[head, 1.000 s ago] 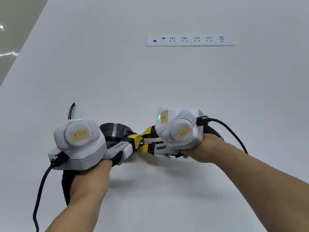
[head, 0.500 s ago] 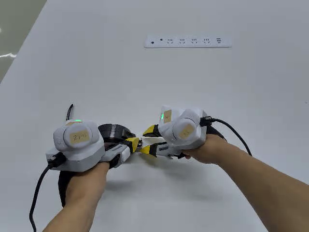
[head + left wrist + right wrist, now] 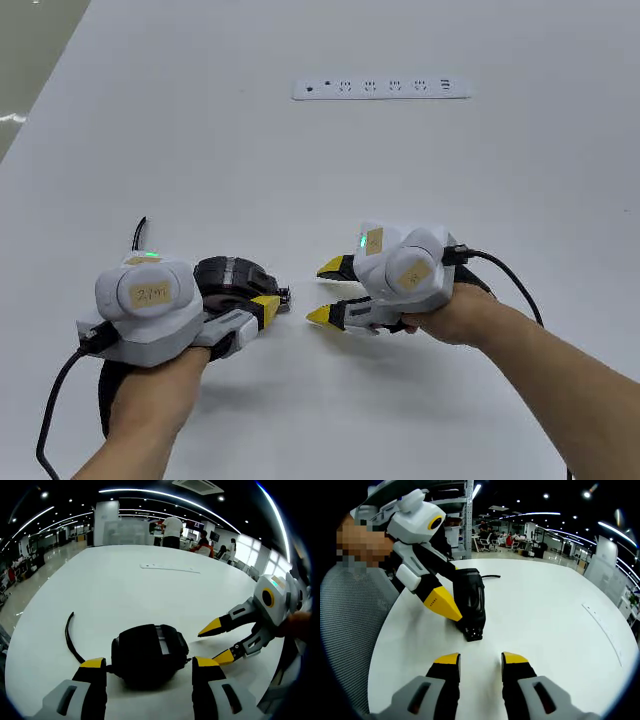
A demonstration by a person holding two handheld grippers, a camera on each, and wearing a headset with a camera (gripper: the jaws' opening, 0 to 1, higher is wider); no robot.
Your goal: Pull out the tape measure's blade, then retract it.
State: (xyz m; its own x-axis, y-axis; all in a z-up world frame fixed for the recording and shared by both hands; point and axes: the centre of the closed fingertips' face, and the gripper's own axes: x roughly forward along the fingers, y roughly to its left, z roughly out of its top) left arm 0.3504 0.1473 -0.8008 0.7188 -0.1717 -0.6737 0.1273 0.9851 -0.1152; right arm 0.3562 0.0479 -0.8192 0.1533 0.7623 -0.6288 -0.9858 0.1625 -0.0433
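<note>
The black tape measure [image 3: 230, 278] rests on the white table [image 3: 300, 180], and my left gripper [image 3: 245, 290] is shut on its case. In the left gripper view the case [image 3: 150, 652] sits between the two yellow-tipped jaws of the left gripper [image 3: 149, 662]. The blade's end hook [image 3: 474, 634] lies at the case mouth, with no blade showing. My right gripper [image 3: 325, 292] stands open a short way to the right of the case, nothing between its fingers. In the right gripper view the right gripper [image 3: 481, 658] points at the tape measure [image 3: 470, 600].
A white power strip [image 3: 380, 88] lies at the far side of the table. The tape measure's thin black strap [image 3: 70, 635] trails on the table to its left. People and desks stand far beyond the table.
The right gripper has opened and drawn back to the right from the tape measure. The short stretch of blade between the two grippers has gone back into the case. The left gripper kept its hold.
</note>
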